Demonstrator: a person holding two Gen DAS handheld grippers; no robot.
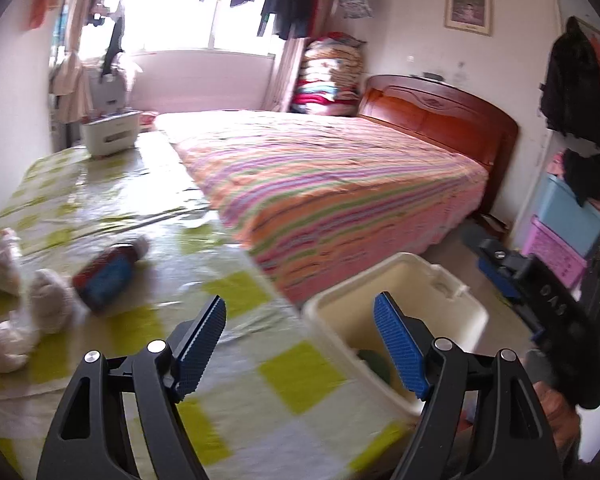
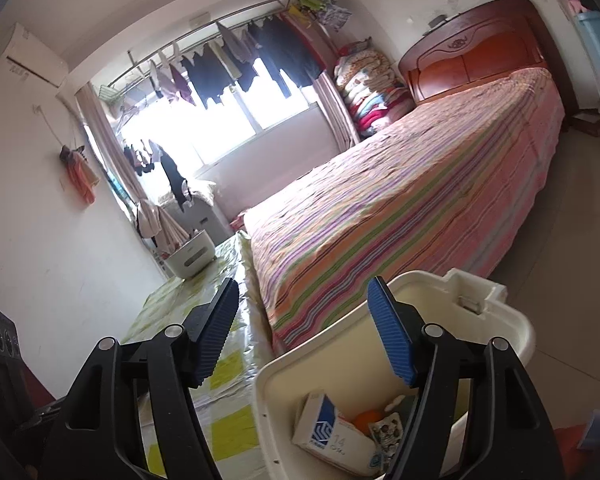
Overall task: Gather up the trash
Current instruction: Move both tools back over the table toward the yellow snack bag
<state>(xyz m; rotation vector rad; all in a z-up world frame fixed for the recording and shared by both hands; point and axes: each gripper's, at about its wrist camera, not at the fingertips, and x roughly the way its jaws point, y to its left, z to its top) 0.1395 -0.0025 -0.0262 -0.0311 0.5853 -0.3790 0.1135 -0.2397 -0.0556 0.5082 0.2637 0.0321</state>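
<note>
My left gripper (image 1: 300,312) is open and empty above the table edge, by a cream bin (image 1: 436,280) that stands on the floor. A red and blue bottle (image 1: 108,274) lies on the table to its left, next to crumpled white tissues (image 1: 48,300). My right gripper (image 2: 303,294) is open and empty above the same bin (image 2: 516,320). Inside the bin lie a white and blue box (image 2: 324,428), an orange item (image 2: 368,419) and a printed wrapper (image 2: 388,428). The right gripper also shows in the left wrist view (image 1: 512,272) beyond the bin.
The table has a yellow-green checked plastic cover (image 1: 236,380). A white container (image 1: 108,132) stands at its far end. A bed with a striped spread (image 1: 340,184) runs along the table's right side. Storage boxes (image 1: 568,232) stand by the right wall.
</note>
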